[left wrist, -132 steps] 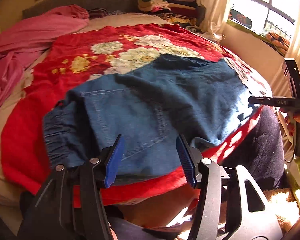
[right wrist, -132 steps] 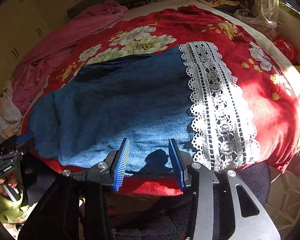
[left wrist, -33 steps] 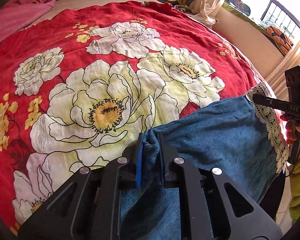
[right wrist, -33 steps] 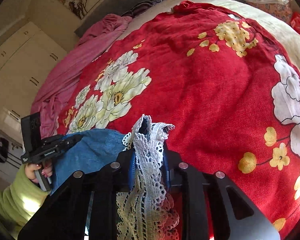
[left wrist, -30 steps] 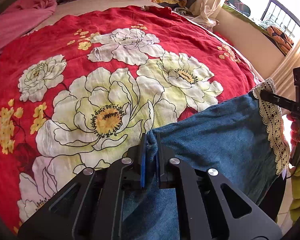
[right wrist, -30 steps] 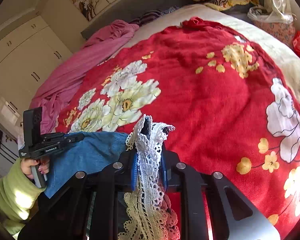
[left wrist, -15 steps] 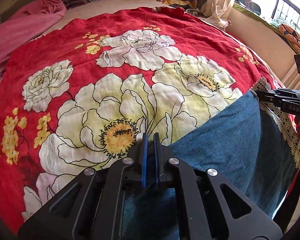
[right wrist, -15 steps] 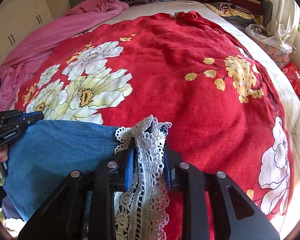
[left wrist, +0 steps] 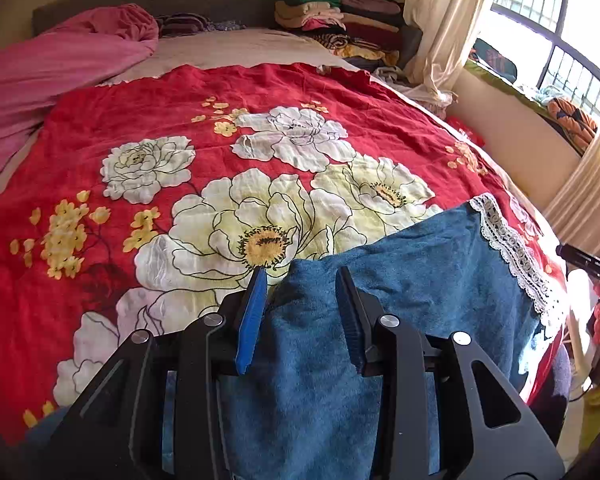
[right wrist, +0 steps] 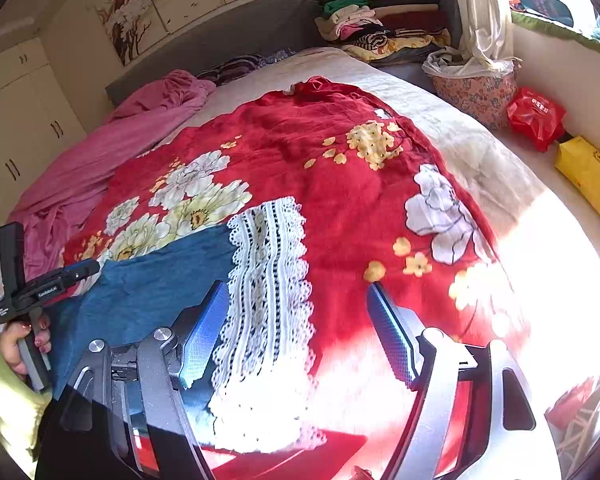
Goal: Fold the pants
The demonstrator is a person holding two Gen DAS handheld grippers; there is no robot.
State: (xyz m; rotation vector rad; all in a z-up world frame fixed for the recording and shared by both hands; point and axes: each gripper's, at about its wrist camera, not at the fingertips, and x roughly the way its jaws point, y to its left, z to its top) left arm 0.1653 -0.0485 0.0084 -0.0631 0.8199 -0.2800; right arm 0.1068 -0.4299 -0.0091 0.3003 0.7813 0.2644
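Note:
The blue denim pants (left wrist: pixel 420 280) lie folded on the red flowered bedspread (left wrist: pixel 160 128) at the bed's near edge. Their white lace hem (right wrist: pixel 268 292) is on the right end. My left gripper (left wrist: pixel 300 276) is open, its jaws on either side of the fold's far left corner. My right gripper (right wrist: pixel 296 292) is open wide just above the lace hem and the bedspread. The left gripper also shows in the right wrist view (right wrist: pixel 76 270), and the right gripper's tip shows in the left wrist view (left wrist: pixel 580 258).
A pink blanket (left wrist: pixel 52 64) lies bunched along the bed's left side. A stack of folded clothes (left wrist: pixel 332 12) sits by the headboard. A flowered basket (right wrist: pixel 476 84), a red bag (right wrist: pixel 536 116) and a yellow bag (right wrist: pixel 588 172) stand right of the bed.
Both grippers carried the pants edge across the bed, then opened and let go. The denim corner and lace hem now lie on the bedspread. Both grippers have drawn back a little.

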